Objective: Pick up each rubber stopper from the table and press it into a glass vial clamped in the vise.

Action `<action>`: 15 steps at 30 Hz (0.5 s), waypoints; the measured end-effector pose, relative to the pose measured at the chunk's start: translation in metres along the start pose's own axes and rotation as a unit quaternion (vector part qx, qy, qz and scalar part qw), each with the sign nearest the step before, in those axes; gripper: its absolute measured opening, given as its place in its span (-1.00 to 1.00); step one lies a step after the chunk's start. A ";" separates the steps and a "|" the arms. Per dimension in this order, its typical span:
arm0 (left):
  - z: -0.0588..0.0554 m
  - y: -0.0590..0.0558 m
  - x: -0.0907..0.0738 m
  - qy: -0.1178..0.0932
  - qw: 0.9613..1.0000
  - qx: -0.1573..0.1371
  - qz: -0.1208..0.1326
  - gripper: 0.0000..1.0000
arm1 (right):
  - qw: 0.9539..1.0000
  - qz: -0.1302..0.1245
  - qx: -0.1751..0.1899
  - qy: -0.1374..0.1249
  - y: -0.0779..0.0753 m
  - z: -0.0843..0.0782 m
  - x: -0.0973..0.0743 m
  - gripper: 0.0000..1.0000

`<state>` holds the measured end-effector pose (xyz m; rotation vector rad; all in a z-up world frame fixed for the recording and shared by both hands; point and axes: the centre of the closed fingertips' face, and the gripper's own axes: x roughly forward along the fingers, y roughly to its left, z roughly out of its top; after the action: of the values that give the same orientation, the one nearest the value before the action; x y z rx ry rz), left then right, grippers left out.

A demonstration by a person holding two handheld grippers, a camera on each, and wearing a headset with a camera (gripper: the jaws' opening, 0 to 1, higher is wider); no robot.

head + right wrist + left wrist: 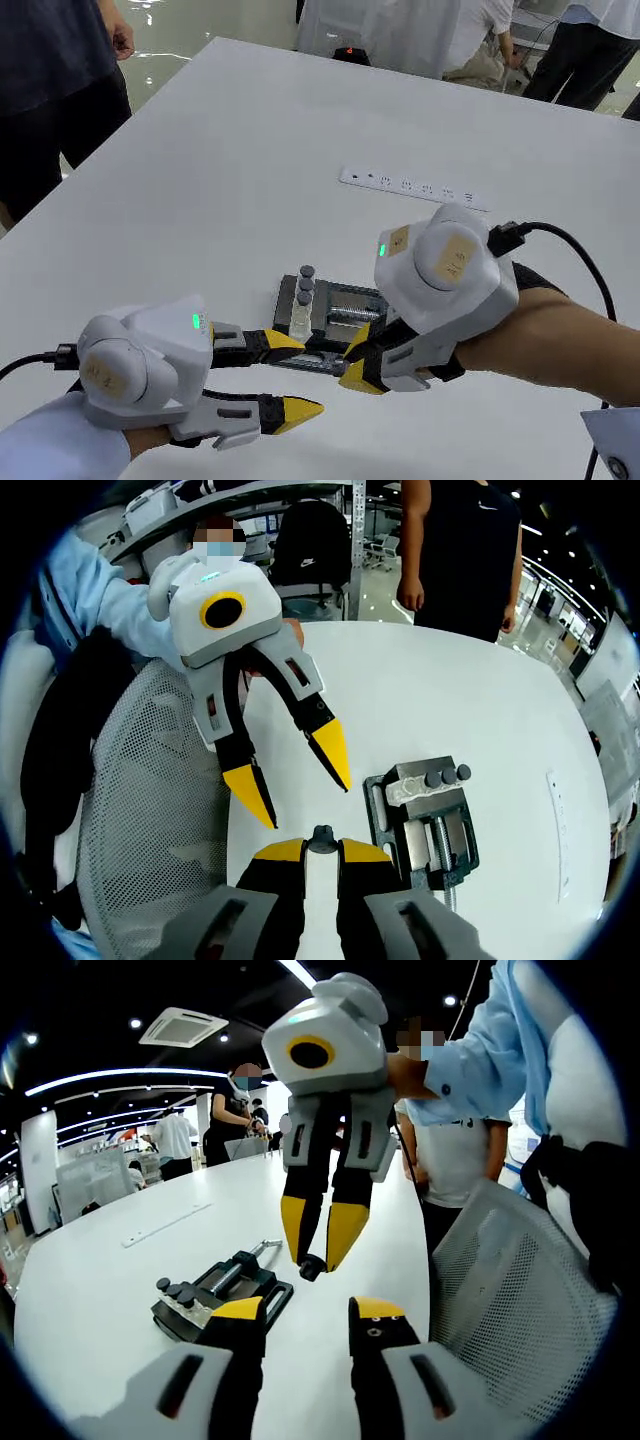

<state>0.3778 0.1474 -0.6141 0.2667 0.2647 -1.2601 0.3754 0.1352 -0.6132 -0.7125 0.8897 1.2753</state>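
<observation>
Head view: right claw (357, 362), gripping a stopper (322, 838), overlaps vise (343, 300); power strip (413, 187) beyond.

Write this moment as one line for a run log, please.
right gripper: shut on rubber stopper, beside vise | left gripper: open, empty | vise: three glass vials, all stoppered

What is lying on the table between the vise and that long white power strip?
Nothing: the stretch of white table between the vise and the power strip is bare, as the head view and the right gripper view both show.
</observation>
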 end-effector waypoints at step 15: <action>0.007 -0.010 0.001 -0.008 0.999 0.040 -0.015 -0.66 | 0.998 0.040 -0.018 0.040 0.012 0.009 0.002 -0.85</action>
<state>0.3687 0.1414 -0.6080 0.3226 0.2050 -1.3029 0.3657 0.1462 -0.6103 -0.7672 0.9697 1.3454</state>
